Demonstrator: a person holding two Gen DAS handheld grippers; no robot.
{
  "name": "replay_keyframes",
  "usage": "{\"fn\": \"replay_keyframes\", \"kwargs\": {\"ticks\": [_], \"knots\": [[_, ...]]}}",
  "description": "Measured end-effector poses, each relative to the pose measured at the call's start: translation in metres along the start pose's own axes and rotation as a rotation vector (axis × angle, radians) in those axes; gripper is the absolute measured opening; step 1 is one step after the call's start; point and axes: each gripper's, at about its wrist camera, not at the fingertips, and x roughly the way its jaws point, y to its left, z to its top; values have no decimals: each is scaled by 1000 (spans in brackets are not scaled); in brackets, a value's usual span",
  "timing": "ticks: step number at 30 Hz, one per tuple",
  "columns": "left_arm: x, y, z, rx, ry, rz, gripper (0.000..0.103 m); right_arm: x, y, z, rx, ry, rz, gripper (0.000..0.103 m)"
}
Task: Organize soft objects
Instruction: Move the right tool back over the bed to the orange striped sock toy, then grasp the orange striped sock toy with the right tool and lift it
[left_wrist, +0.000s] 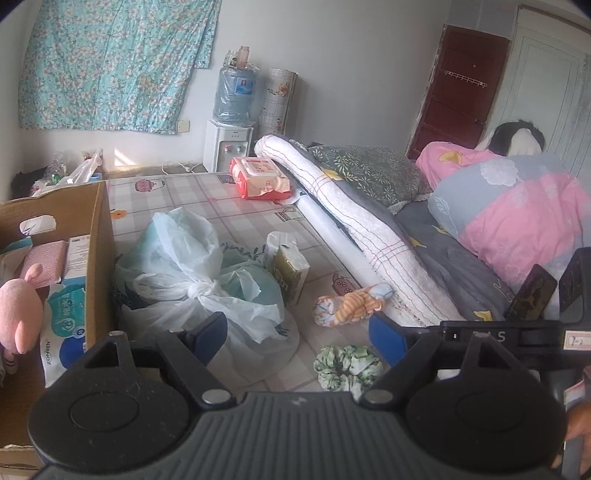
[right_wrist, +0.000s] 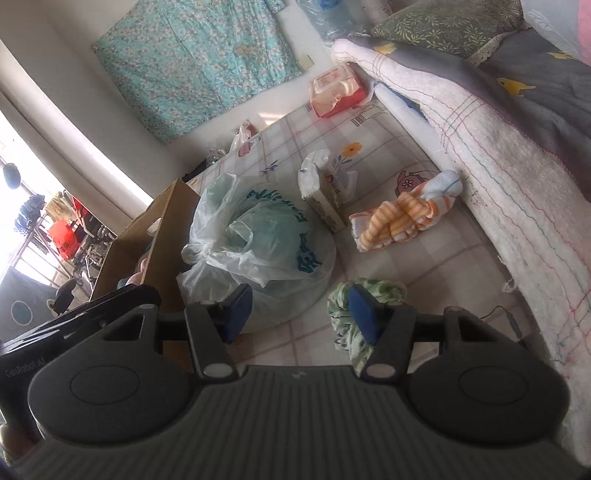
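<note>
A green floral scrunchie (left_wrist: 347, 367) (right_wrist: 354, 314) lies on the patterned mat. An orange-striped rolled cloth (left_wrist: 349, 304) (right_wrist: 402, 216) lies beyond it, against a rolled white quilt (left_wrist: 354, 225). A tied plastic bag (left_wrist: 207, 280) (right_wrist: 258, 240) and a tissue pack (left_wrist: 288, 269) (right_wrist: 325, 195) sit in the middle. A cardboard box (left_wrist: 99, 236) (right_wrist: 162, 225) on the left holds a pink plush (left_wrist: 18, 314) and packs. My left gripper (left_wrist: 299, 339) is open and empty above the bag and scrunchie. My right gripper (right_wrist: 303, 314) is open, its right finger over the scrunchie.
A red wet-wipes pack (left_wrist: 258, 177) lies at the mat's far end. Bedding and pillows (left_wrist: 517, 206) pile up on the right. A water dispenser (left_wrist: 229, 147) stands by the far wall. The other gripper's body (left_wrist: 517, 339) shows at the right.
</note>
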Motion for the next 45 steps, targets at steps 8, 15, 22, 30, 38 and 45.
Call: {"fn": "replay_keyframes", "kwargs": {"ticks": [8, 15, 22, 30, 38, 45], "knots": [[58, -51, -18, 160, -2, -8, 84, 9, -46, 7, 107, 12, -79, 58], [107, -74, -15, 285, -9, 28, 75, 20, -71, 27, 203, -21, -84, 58], [148, -89, -11, 383, 25, 63, 59, 41, -86, 48, 259, -33, -72, 58], [186, -93, -8, 417, 108, 81, 37, 76, -106, 62, 322, 7, -68, 54], [193, -92, -14, 430, 138, 75, 9, 94, -118, 68, 371, 29, -54, 55], [175, -88, -21, 417, 179, 7, 8, 118, -130, 61, 481, 60, -27, 55]]}}
